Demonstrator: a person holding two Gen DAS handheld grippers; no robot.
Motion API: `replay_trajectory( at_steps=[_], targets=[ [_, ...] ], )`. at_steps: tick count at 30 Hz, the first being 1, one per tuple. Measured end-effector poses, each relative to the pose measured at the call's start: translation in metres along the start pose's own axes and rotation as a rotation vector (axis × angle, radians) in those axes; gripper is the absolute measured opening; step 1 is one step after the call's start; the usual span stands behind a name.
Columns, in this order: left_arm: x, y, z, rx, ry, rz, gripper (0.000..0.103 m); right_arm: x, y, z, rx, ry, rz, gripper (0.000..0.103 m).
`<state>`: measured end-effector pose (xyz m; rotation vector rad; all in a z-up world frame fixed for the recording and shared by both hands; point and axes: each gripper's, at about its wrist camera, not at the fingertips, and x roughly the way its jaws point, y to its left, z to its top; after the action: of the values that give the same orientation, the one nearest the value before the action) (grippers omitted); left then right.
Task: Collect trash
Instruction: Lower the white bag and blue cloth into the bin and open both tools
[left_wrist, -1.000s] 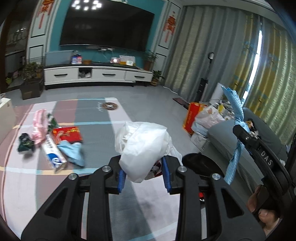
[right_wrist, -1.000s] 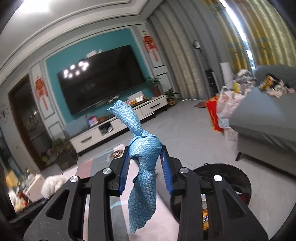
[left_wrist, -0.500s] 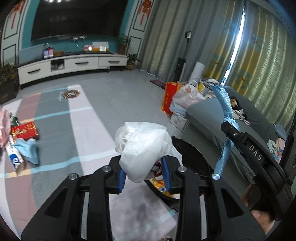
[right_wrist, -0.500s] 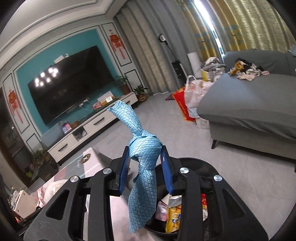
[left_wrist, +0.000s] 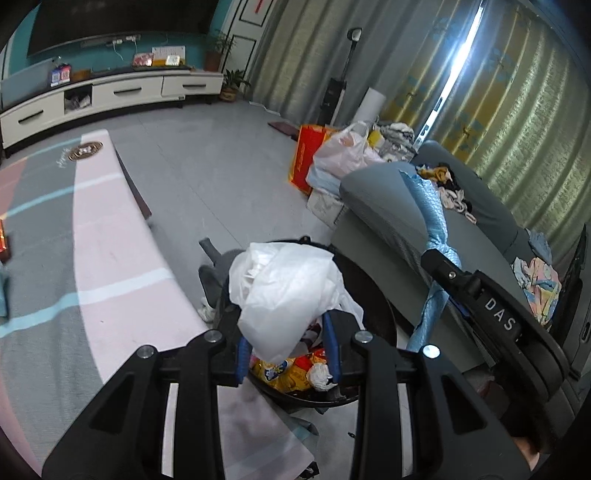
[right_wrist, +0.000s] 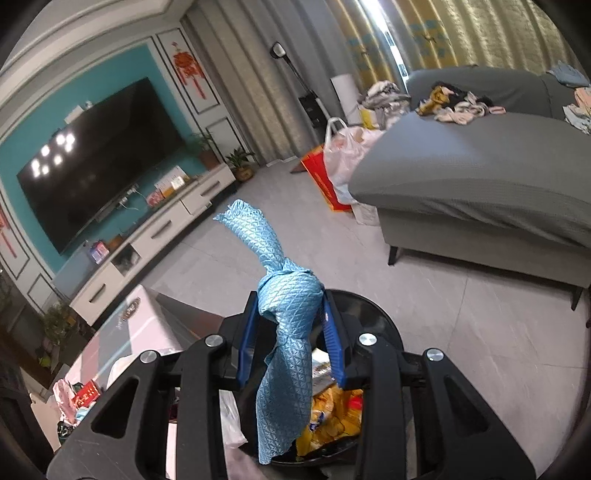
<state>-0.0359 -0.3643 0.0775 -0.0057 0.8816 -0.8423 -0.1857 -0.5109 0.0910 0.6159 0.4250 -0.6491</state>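
The left tool (left_wrist: 288, 349) is clenching a crumpled white plastic bag (left_wrist: 284, 291), and the right tool (right_wrist: 291, 347) is gripping a knotted blue cloth (right_wrist: 286, 325). The black trash bin (left_wrist: 373, 314) is sitting directly below and just ahead of both tools, so both loads are hanging over its open mouth.

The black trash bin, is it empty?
No, the black trash bin already has yellow snack wrappers and other rubbish lying inside it.
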Motion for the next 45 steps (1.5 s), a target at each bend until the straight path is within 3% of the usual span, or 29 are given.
replay_trajectory(
  at_steps=[22,37,41,43,45],
  targets=[
    [0.064,-0.013,-0.009,0.019,0.143,-0.033,0.033,0.044,-0.015,-0.009,0.051,0.177,-0.083,0.034],
    [0.085,-0.019,-0.017,0.026,0.206,-0.039,0.035,0.052,-0.016,-0.015,0.036,0.214,-0.113,0.034],
    [0.080,-0.019,-0.017,0.023,0.194,-0.032,0.052,0.053,-0.017,-0.016,0.033,0.224,-0.135,0.036],
    [0.069,-0.018,-0.014,0.022,0.160,-0.028,0.057,0.051,-0.016,-0.014,0.041,0.212,-0.134,0.045],
    [0.058,-0.013,-0.010,0.010,0.129,-0.025,0.068,0.045,-0.016,-0.013,0.049,0.183,-0.125,0.062]
  ],
)
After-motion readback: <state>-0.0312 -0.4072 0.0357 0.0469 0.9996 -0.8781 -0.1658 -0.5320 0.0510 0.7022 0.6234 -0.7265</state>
